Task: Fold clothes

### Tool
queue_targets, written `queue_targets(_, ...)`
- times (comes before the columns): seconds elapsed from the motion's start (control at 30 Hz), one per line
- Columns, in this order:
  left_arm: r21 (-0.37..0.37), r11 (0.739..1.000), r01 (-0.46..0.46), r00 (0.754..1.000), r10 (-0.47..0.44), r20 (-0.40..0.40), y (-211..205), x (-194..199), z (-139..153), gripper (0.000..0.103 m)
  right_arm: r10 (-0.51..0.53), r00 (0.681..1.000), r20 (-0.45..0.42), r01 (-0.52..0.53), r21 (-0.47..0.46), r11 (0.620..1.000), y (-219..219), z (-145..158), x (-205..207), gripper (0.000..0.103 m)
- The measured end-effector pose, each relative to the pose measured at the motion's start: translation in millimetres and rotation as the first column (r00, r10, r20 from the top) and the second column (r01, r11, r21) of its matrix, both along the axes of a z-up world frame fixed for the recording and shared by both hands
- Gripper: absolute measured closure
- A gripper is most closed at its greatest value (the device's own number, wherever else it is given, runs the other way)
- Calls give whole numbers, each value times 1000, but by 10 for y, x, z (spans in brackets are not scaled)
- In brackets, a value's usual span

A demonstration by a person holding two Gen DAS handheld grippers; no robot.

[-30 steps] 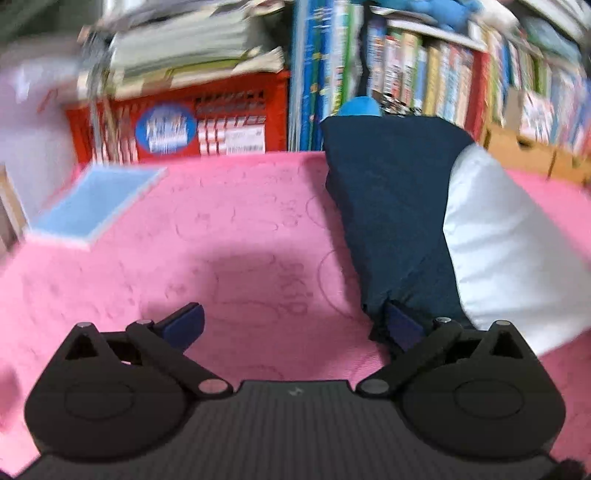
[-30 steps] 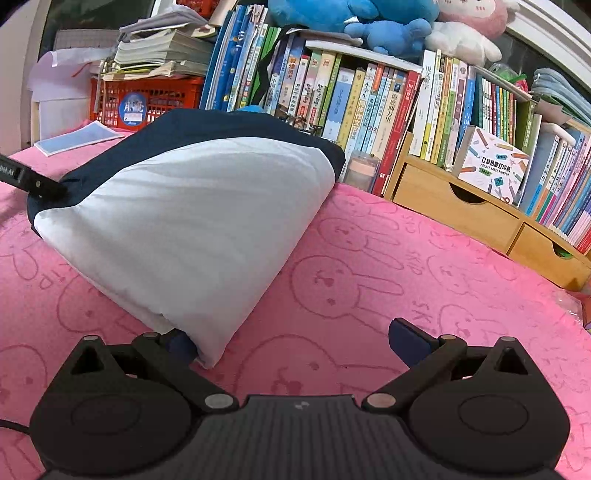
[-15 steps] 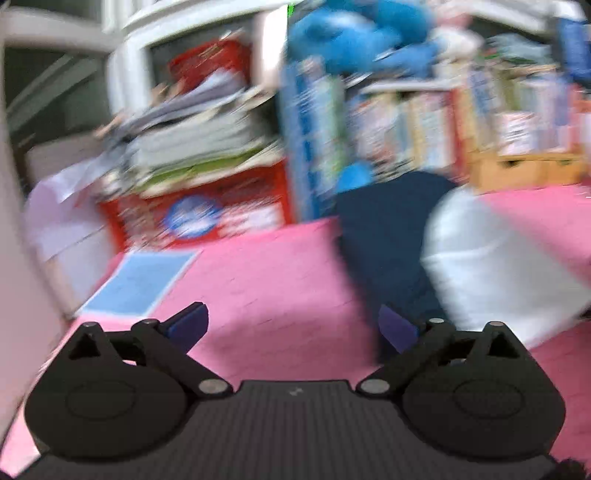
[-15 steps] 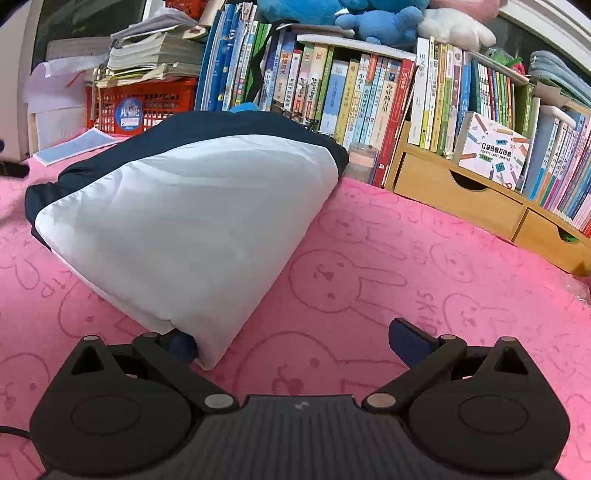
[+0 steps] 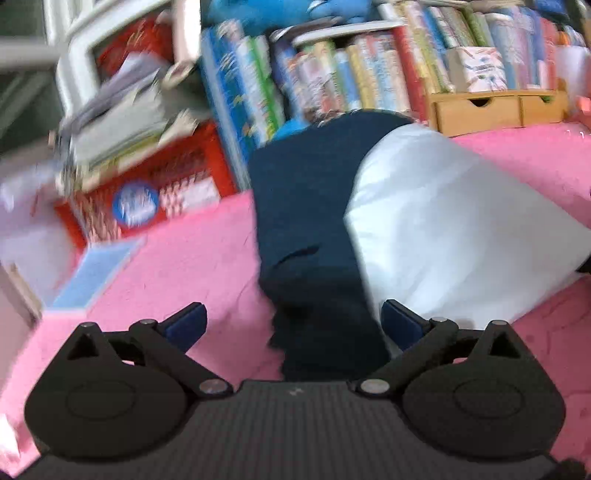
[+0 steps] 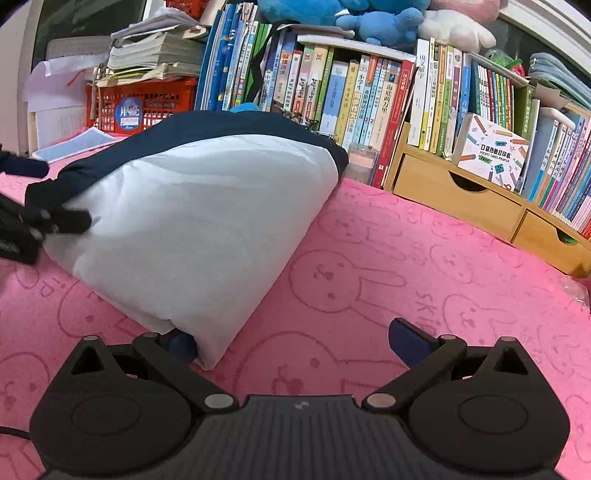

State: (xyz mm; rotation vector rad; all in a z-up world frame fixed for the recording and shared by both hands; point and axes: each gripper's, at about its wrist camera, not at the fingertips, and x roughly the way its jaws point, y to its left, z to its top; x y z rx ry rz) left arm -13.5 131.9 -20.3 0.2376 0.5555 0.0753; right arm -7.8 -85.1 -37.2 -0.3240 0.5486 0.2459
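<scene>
A folded navy and white garment (image 5: 369, 221) lies on the pink rabbit-print mat (image 5: 192, 258). In the left wrist view my left gripper (image 5: 291, 325) is open, its fingers either side of the garment's navy near end. In the right wrist view the garment (image 6: 199, 221) fills the left half. My right gripper (image 6: 295, 343) is open, its left finger tucked against the white corner, its right finger over bare mat (image 6: 406, 277). The left gripper (image 6: 55, 218) shows at the garment's far left end.
A bookshelf (image 6: 369, 92) full of books runs along the back, with wooden drawers (image 6: 461, 192) at the right. A red crate (image 6: 140, 107) under paper stacks and a blue booklet (image 6: 74, 144) sit at the back left. Plush toys (image 6: 351, 14) top the shelf.
My left gripper swung away from the garment, then came back so the navy end sits between its open fingers. The right gripper has hardly moved.
</scene>
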Motion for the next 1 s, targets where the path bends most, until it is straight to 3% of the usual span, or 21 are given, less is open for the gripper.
queue_targets(0.23,7,999,-51,997,51,-53,126,142,-85,0,-12,998,67,15,-49,999,62,14,-87,0)
queue_targets(0.4,-54,997,-62,995,58,-76,264,133,-75,0,-11,997,81,15,-52,999,29,40,-106,1)
queue_targets(0.7,9,999,-32,998,33,-56,161,71,-67,0,22,996,91,-13,-89,996,-35,35,-121,1)
queue_targets(1.0,-10,999,-42,997,41,-65,203,99,-63,0,10,994,108,3,-126,992,54,0,-110,2)
